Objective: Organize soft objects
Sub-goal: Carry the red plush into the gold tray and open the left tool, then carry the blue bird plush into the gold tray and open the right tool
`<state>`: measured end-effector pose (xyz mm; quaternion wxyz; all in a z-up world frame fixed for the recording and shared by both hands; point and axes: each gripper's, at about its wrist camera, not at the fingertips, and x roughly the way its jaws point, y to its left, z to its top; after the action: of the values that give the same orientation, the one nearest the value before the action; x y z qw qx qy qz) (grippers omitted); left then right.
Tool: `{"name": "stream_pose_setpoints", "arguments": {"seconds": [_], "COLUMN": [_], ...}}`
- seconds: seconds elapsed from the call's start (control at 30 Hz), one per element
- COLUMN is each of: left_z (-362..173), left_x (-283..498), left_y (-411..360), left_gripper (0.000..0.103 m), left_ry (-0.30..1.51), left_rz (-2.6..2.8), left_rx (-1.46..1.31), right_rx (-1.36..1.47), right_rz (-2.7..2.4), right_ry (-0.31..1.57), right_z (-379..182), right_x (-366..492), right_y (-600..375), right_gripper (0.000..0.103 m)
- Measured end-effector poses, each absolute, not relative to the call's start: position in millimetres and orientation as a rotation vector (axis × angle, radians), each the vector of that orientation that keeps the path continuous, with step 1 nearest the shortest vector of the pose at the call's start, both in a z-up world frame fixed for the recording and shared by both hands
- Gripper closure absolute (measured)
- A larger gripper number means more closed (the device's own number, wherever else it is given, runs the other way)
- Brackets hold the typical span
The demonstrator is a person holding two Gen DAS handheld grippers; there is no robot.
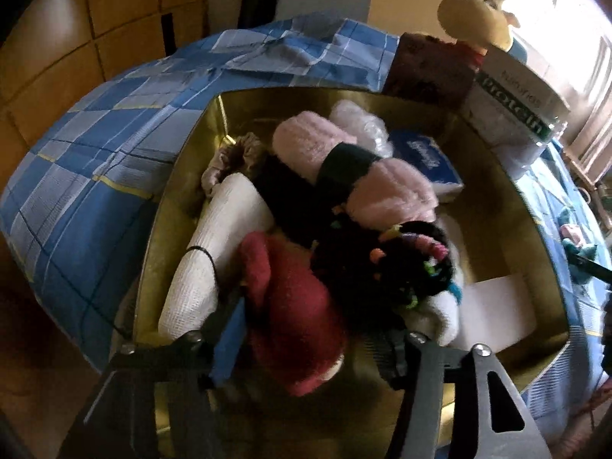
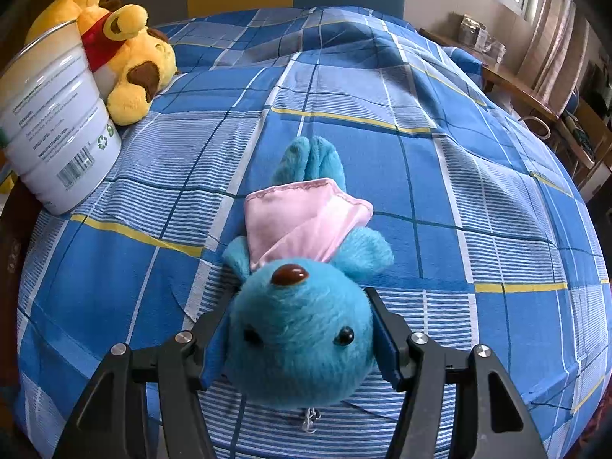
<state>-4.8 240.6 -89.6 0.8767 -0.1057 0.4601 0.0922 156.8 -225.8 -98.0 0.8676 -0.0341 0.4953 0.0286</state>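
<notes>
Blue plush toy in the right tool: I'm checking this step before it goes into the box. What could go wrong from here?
1. The right tool pinches only the round head of the blue plush toy in a pink dress; the soft fur may slip free when lifted.
2. The gold-lined box is already crowded, so the toy might not settle inside.
3. The left tool around the fuzzy red cloth sits over the box, so the tools may collide.
</notes>
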Motion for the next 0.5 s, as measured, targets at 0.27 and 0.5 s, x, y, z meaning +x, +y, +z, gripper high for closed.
{"name": "stream_pose_setpoints", "arguments": {"seconds": [0.27,0.5], "left_z": [-67.9,-48.4], "left_x": [-13.6,-21.0], "left_y": [244.3,248.8], "left_gripper": [0.022,0.016], "left_ry": [0.894,0.822], "left_rz": [0.167,0.132], "left_rx": [-0.232,-0.229], "right_rx": [0.091,0.161], "right_rz": [-0.016,-0.139], "right_ry": [1.070,1.057], "right_z": [-84.4,-23.6], "right_x": [168.4,224.8], "right_y": [-242.9,-251.7], "right_gripper": [0.049,0.049]}}
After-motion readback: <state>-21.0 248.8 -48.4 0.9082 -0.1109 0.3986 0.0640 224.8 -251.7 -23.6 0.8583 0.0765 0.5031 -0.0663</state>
